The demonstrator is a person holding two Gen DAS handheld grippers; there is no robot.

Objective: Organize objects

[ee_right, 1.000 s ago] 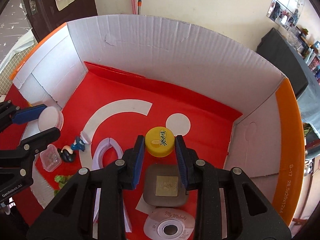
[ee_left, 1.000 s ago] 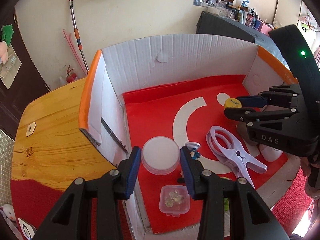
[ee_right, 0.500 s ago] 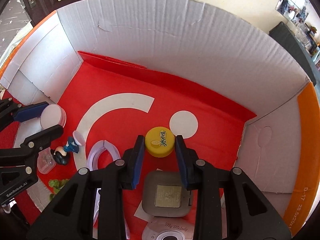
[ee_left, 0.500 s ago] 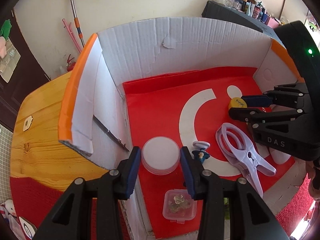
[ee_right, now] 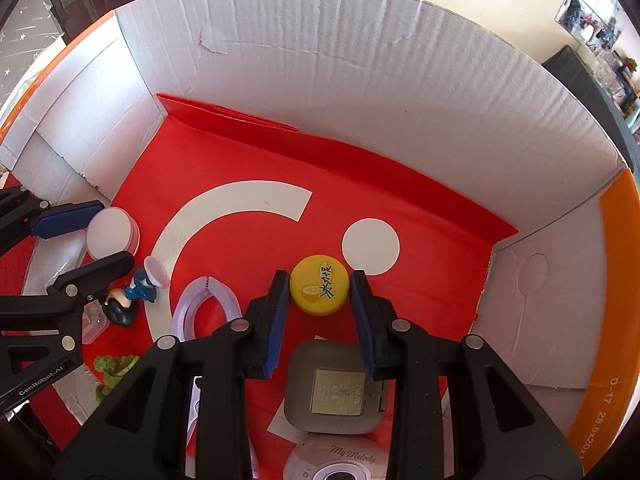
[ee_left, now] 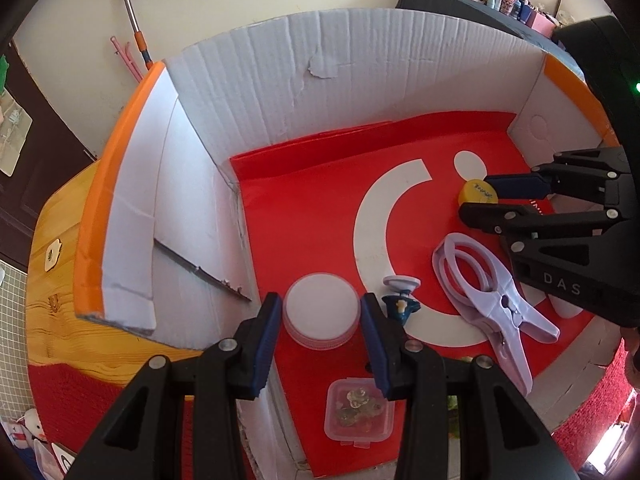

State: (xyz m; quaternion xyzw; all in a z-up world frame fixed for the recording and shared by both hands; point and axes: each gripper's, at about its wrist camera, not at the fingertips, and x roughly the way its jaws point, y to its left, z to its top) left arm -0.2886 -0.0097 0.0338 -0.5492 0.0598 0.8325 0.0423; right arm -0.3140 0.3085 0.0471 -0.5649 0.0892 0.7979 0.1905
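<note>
The right claw (ee_right: 320, 304) is clenched on the yellow bottle cap (ee_right: 319, 284), its blue pads pressing the cap's two sides just beside the white dot printed on the red liner (ee_right: 240, 152). The left claw (ee_left: 320, 322) brackets the round white lidded jar (ee_left: 321, 316); its pads sit tight against the jar's rim on both sides, so it looks to be grasping the jar, which rests near the box's left wall. Both claws point steeply down into the white cardboard box (ee_right: 360, 80), which sits on a wooden tabletop (ee_left: 60, 280). Outward from the right claw lie a grey square case (ee_right: 336, 392) directly below the cap and a round "My Melody" item (ee_right: 340, 464) at the near edge. Between the two claws lie a lilac plastic clamp (ee_left: 492, 296), a small blue-and-white figurine (ee_right: 136, 292) just beside the jar, a small clear box of bits (ee_left: 358, 410) nearer the front, and something green and leafy (ee_right: 114, 368) at the box's front edge. As for progress, all the things seen are already inside the box but scattered loosely over the liner, with no grouping or lining-up visible; the far half of the liner carries nothing. I judge the sorting barely started: two items are in hand, and the rest are yet to be placed.
</note>
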